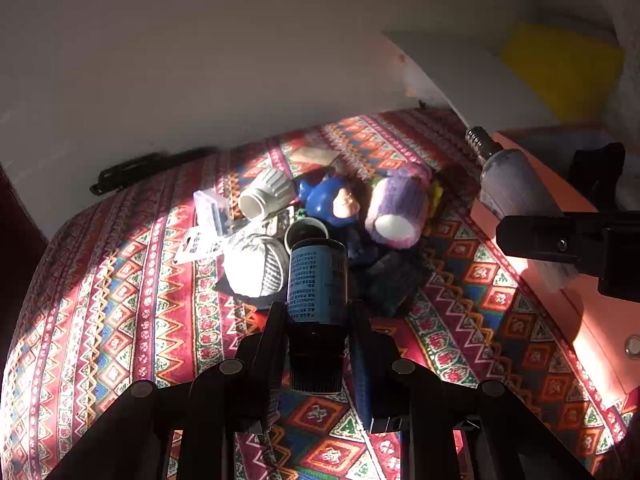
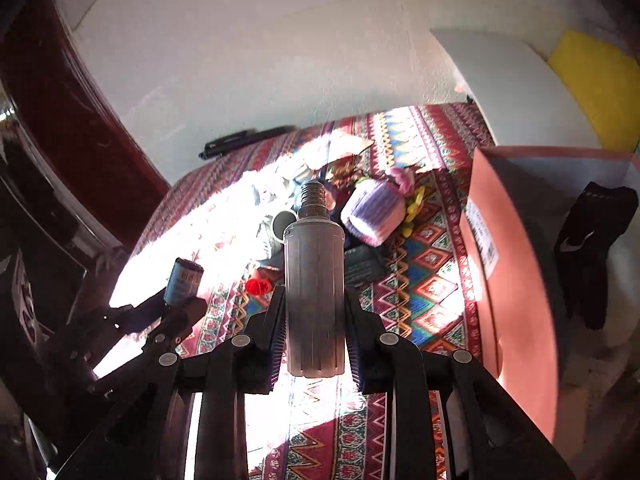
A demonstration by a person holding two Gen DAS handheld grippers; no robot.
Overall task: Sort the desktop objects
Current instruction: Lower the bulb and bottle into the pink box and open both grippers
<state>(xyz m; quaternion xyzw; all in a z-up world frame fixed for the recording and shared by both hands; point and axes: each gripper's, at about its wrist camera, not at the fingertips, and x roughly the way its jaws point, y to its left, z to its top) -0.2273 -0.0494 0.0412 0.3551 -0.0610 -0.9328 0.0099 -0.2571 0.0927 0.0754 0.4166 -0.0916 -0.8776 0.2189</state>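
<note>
My left gripper (image 1: 318,312) is shut on a small blue-labelled bottle (image 1: 317,282) with a black cap, held above the patterned cloth; the same bottle (image 2: 183,280) shows at the left of the right wrist view. My right gripper (image 2: 314,300) is shut on a grey LED bulb (image 2: 314,280), screw base pointing away; in the left wrist view that bulb (image 1: 516,188) hangs over the pink box (image 1: 592,280). Beyond lie a white cup (image 1: 266,196), a purple knitted cup (image 1: 396,212), a blue figurine (image 1: 332,202) and a white knitted ball (image 1: 256,264).
The pink box (image 2: 516,280) stands open at the right with a black glove (image 2: 592,248) inside. A black pen (image 1: 148,170) lies at the cloth's far edge by the white wall. A clear plastic case (image 1: 210,210), a dark cup (image 1: 306,234) and a red item (image 2: 258,286) sit in the pile.
</note>
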